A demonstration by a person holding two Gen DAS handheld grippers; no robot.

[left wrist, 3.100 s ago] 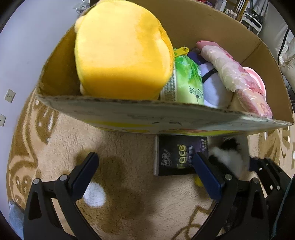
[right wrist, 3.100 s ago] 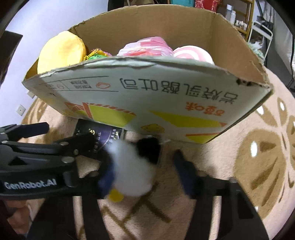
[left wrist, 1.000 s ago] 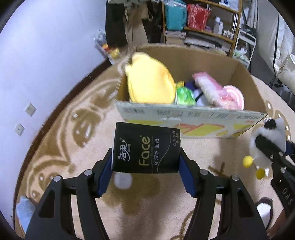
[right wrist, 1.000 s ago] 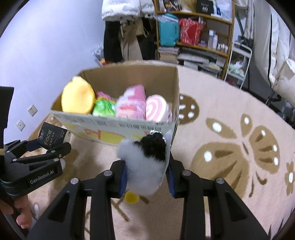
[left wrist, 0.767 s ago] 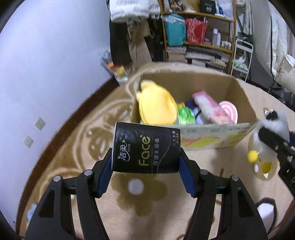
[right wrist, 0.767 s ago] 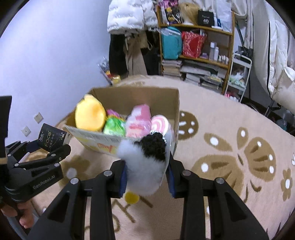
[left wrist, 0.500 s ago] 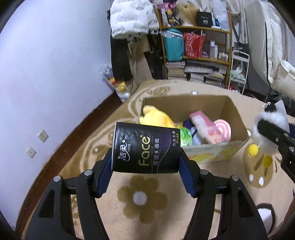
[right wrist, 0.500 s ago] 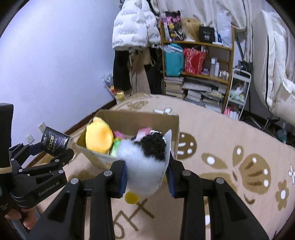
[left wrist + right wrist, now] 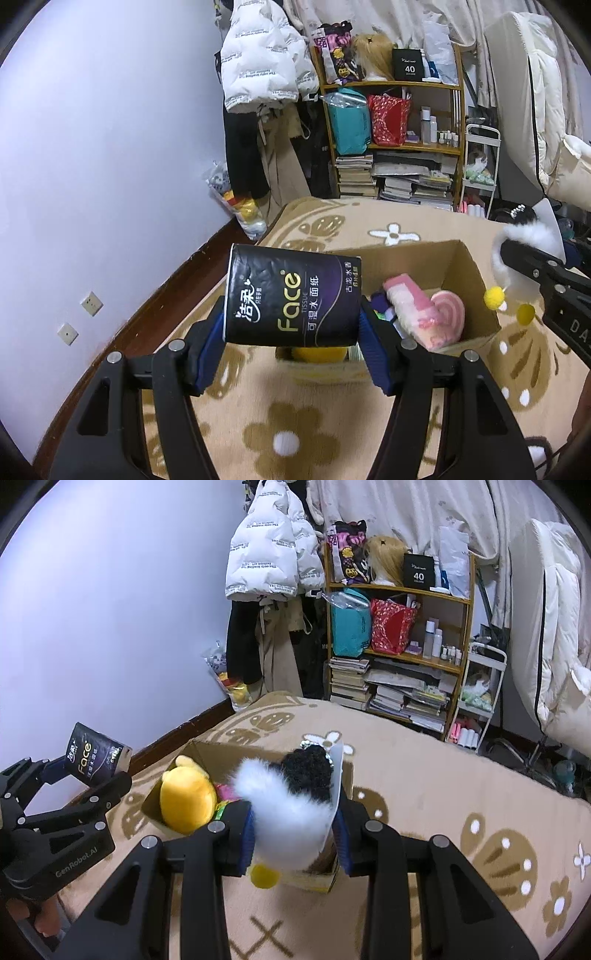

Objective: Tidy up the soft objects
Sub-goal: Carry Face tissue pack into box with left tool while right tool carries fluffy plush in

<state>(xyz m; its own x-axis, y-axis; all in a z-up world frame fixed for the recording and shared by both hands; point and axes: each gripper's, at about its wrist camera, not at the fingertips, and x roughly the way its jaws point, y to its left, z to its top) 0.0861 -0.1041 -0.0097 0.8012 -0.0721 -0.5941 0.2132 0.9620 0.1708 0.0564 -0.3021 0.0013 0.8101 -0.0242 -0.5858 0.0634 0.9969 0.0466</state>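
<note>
Left gripper (image 9: 291,332): clamps tissue pack (image 9: 293,297) by its ends; light, compressible.
Right gripper (image 9: 293,840): clamps plush (image 9: 291,812) mid-body; soft, light.

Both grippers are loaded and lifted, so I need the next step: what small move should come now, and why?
Probably carry the left gripper forward and lower its black Face tissue pack into the cardboard box. The pack is clamped short of the box, and the right gripper holds a fluffy white toy.
</note>
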